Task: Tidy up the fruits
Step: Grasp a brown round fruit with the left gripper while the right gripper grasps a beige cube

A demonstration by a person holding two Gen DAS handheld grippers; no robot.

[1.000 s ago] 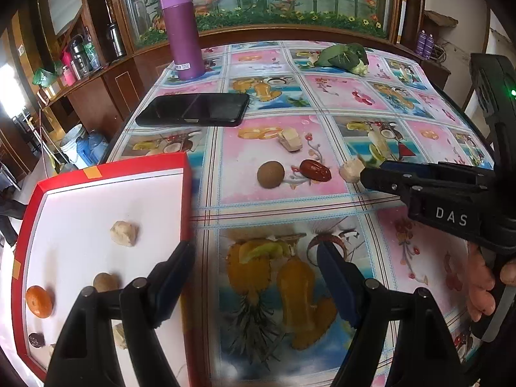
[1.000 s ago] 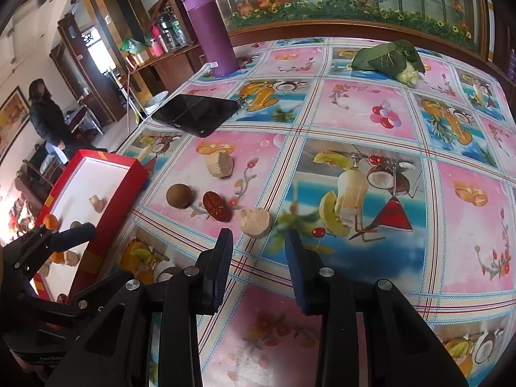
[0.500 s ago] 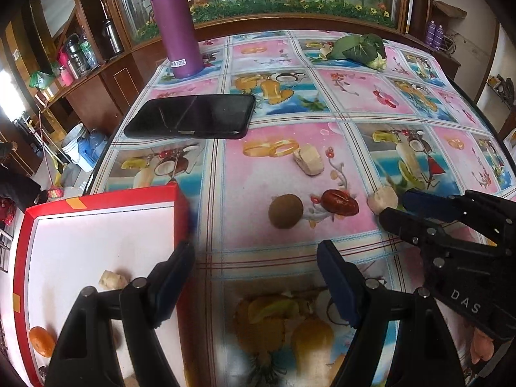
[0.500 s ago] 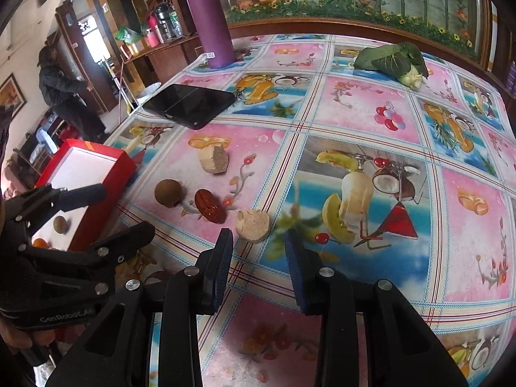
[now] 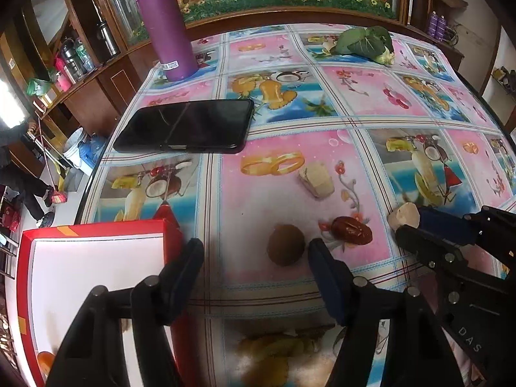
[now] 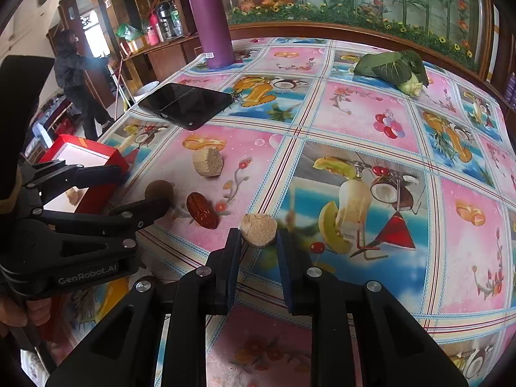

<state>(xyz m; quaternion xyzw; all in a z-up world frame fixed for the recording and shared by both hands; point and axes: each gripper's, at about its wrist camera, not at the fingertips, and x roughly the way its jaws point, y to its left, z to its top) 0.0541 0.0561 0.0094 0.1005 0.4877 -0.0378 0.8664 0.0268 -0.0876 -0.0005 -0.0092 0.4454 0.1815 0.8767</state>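
A round brown fruit lies on the patterned tablecloth just ahead of my open left gripper, close to its right finger. A red date lies beside it. A beige chunk sits between the tips of my open right gripper; whether the fingers touch it I cannot tell. Another beige chunk lies farther back. The red tray with white floor is at the left, with an orange fruit at its near end. The left gripper also shows in the right wrist view.
A black phone lies behind the fruits. A purple bottle stands at the back left. A leafy green vegetable lies at the back right. A person stands beyond the table's left edge.
Both grippers have moved forward over the table. The left one has come up to the brown fruit. The right one now has the beige chunk between its fingertips.
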